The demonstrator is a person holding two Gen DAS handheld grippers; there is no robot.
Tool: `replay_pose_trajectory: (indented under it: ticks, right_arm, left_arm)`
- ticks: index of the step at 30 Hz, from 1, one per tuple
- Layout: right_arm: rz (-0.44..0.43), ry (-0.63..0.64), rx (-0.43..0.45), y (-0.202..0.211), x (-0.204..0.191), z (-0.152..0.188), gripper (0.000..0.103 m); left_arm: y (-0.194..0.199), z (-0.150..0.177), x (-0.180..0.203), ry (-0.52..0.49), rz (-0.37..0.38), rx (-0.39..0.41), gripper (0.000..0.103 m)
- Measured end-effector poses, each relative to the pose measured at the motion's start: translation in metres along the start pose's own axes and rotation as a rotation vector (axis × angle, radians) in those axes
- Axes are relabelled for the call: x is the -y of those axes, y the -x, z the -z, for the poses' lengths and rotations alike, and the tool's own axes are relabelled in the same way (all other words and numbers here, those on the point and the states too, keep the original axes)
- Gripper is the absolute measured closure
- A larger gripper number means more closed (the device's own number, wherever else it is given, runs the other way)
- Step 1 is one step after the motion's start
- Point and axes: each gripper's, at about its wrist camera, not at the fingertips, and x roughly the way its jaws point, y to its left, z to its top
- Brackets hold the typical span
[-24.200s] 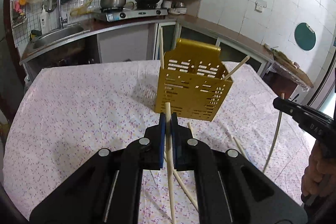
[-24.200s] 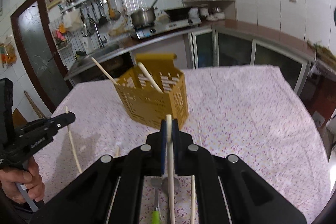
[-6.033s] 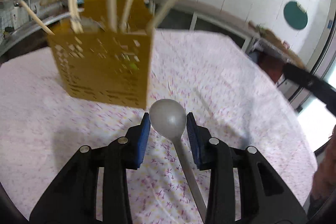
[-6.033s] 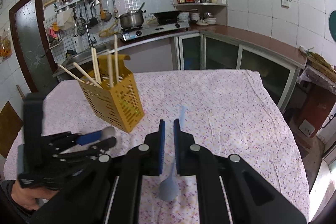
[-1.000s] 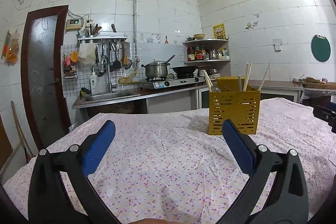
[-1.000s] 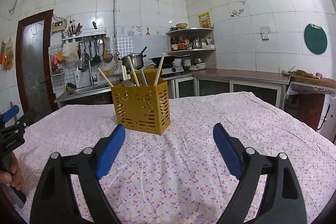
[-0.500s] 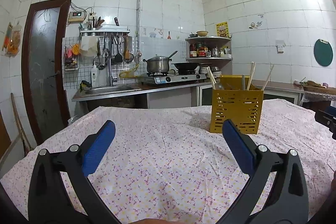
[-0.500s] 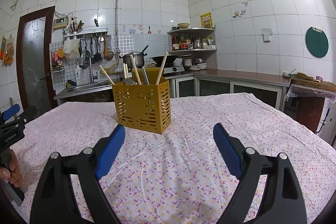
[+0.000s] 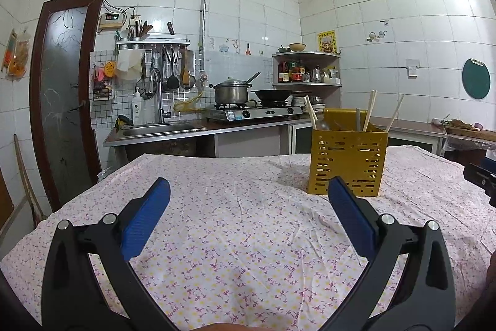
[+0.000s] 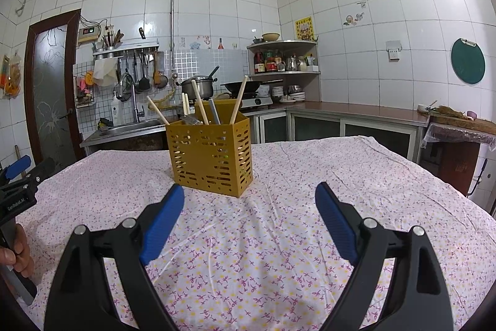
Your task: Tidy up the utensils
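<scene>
Both claws empty and spread wide; utensils stand in the yellow caddy.

The left gripper (image 9: 248, 203) and right gripper (image 10: 249, 208) each hold their jaws wide apart with nothing between the blue pads. The caddy (image 10: 210, 158) sits upright on the tablecloth (image 10: 341, 176), at about 12 o'clock from the right gripper and 1 o'clock from the left. Chopsticks (image 10: 198, 104), a fork (image 10: 189, 120) and a spoon (image 9: 322, 125) lean inside it. No loose utensil shows on the cloth, so the sorting looks done. The chopsticks are likely light, stiff and smooth, best pinched mid-shaft. The perforated caddy looks light and tippable; grip its rim wall.
</scene>
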Motion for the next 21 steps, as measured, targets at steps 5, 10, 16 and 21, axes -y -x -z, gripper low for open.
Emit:
replay_pose_trajectory:
  ticks: [5, 10, 16, 21]
  right_arm:
    - [0.0, -0.002, 0.004, -0.0006, 0.0004, 0.0001, 0.018]
    - [-0.001, -0.002, 0.004, -0.0003, 0.0011, 0.0005, 0.018]
    - [-0.001, -0.002, 0.005, -0.0001, 0.0013, 0.0005, 0.018]
    - [0.0, -0.003, 0.005, 0.0, 0.0009, 0.0006, 0.018]
  left_arm:
    - [-0.0005, 0.0011, -0.0018, 0.0, 0.009, -0.002, 0.005]
    - [-0.0018, 0.0016, -0.0034, 0.002, 0.007, -0.003, 0.005]
    - [-0.0017, 0.0014, -0.0035, 0.002, 0.008, -0.003, 0.005]
    - [-0.0021, 0.0022, -0.0044, 0.005, 0.008, -0.005, 0.005]
